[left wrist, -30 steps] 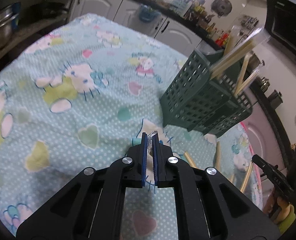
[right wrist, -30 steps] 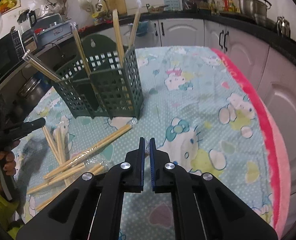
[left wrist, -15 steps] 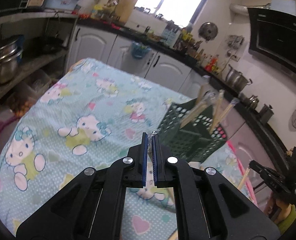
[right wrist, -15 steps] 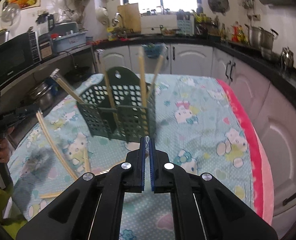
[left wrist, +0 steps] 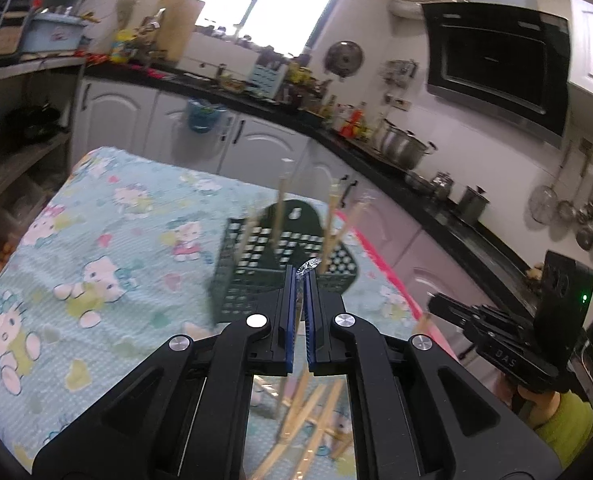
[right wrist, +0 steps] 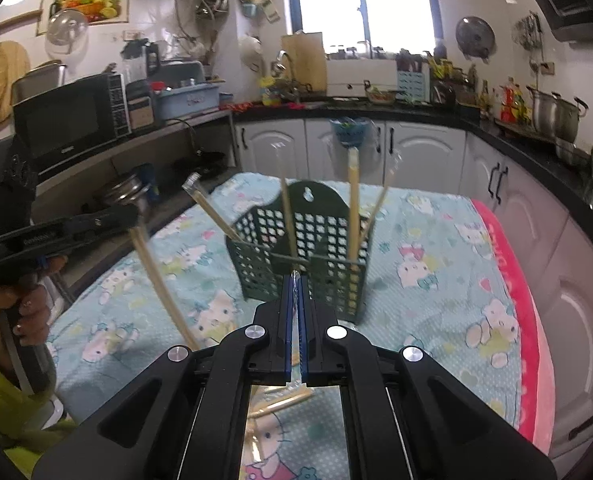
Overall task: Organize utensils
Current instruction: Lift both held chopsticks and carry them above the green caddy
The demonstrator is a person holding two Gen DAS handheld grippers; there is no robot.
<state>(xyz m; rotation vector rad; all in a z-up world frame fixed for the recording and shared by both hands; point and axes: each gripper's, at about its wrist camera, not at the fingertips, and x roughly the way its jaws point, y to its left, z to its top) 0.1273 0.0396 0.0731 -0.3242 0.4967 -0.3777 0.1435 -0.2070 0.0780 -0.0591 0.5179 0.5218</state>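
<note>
A green perforated utensil basket (left wrist: 256, 268) (right wrist: 316, 248) stands on the table with several wrapped chopstick pairs (right wrist: 353, 200) upright in it. My left gripper (left wrist: 300, 276) is shut on a wrapped chopstick pair (right wrist: 156, 276) that hangs down below it; the crinkled wrapper tip (left wrist: 310, 266) shows between the pads. My right gripper (right wrist: 295, 280) is shut on another wrapped chopstick pair, its thin wrapper edge (right wrist: 295, 296) showing between the pads. Both grippers are raised above the table, short of the basket. More chopstick pairs (left wrist: 308, 412) lie loose on the cloth below.
The table has a light blue cartoon-cat cloth (right wrist: 428, 264) with a pink edge (right wrist: 512, 280). White cabinets (right wrist: 416, 148) and a dark counter with pots (right wrist: 552, 112) ring the table. A microwave (right wrist: 68, 116) sits on the left shelf.
Both grippers have risen and tilted up from the table, each carrying a chopstick pair. The basket now looks lower and farther in both views.
</note>
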